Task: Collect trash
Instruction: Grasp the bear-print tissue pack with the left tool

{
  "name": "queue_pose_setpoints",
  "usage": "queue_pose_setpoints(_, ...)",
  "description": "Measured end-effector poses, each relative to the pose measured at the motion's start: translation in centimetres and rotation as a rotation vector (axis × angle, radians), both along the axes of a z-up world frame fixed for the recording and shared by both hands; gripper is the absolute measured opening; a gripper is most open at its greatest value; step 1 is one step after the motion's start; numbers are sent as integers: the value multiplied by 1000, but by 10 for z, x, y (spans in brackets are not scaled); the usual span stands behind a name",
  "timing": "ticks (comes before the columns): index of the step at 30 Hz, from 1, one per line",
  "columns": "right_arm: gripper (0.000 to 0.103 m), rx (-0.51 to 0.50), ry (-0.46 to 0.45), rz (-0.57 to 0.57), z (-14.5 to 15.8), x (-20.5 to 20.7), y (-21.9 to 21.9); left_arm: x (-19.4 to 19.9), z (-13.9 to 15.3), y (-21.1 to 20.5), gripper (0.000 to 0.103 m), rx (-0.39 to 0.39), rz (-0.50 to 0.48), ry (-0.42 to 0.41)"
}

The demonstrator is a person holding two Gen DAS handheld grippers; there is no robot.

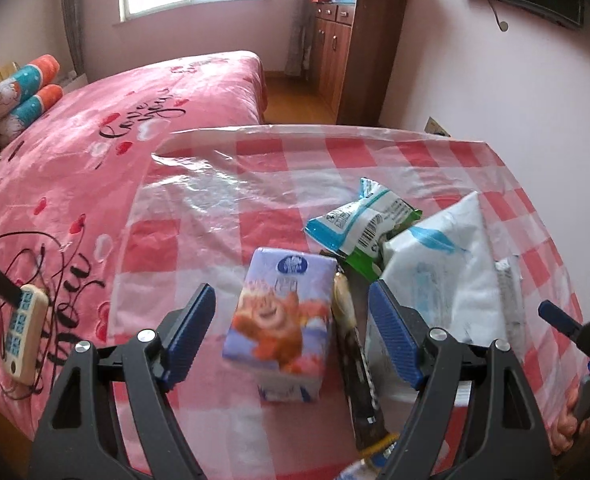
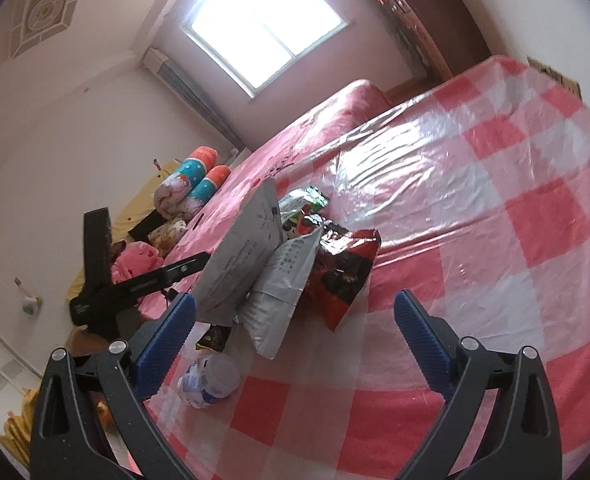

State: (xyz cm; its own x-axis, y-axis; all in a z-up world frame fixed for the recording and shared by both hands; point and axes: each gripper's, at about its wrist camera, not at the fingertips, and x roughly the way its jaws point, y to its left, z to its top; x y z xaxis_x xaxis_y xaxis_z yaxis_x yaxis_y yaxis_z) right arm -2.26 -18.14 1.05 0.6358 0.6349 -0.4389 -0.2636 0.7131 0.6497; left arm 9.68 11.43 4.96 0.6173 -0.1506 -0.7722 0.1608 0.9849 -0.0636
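Nothing looks collected yet: both the left gripper [image 1: 291, 336] and right gripper [image 2: 295, 340] have fingers spread and empty, while the wrapper pile [image 2: 287, 264] lies on the table [image 2: 495, 200] at twelve o'clock.

Tissue pack [image 1: 281, 322] is set on bench [image 1: 223, 208], wrappers [image 1: 361, 226] piled right of it; bed [image 1: 95, 128] is located left.

Glossy plastic checked tablecloth [image 1: 295, 160], shiny film tissue pack [image 1: 281, 312], crinkled foil wrappers [image 2: 343, 268]
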Motion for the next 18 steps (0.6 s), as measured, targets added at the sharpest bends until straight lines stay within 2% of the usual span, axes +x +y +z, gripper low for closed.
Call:
queue_pose_setpoints(3, 98, 0, 2, 3, -1, 2, 0, 13, -11, 0, 69, 9, -4, 29)
queue_pose_setpoints(5, 98, -5, -4, 9, 0, 2, 1, 16, -15, -1, 56, 4, -2, 39)
queue_pose_setpoints(9, 98, -12, -12, 15, 1, 2, 2, 14, -17, -5, 56, -6, -11, 19)
queue_pose_setpoints(13, 98, -21, -15, 3, 2, 5, 0, 2, -16, -22, 55, 17, -69, 12)
queue_pose_setpoints(18, 98, -54, -48, -35, 9, 2, -5, -17, -14, -48, 55, -10, -149, 19)
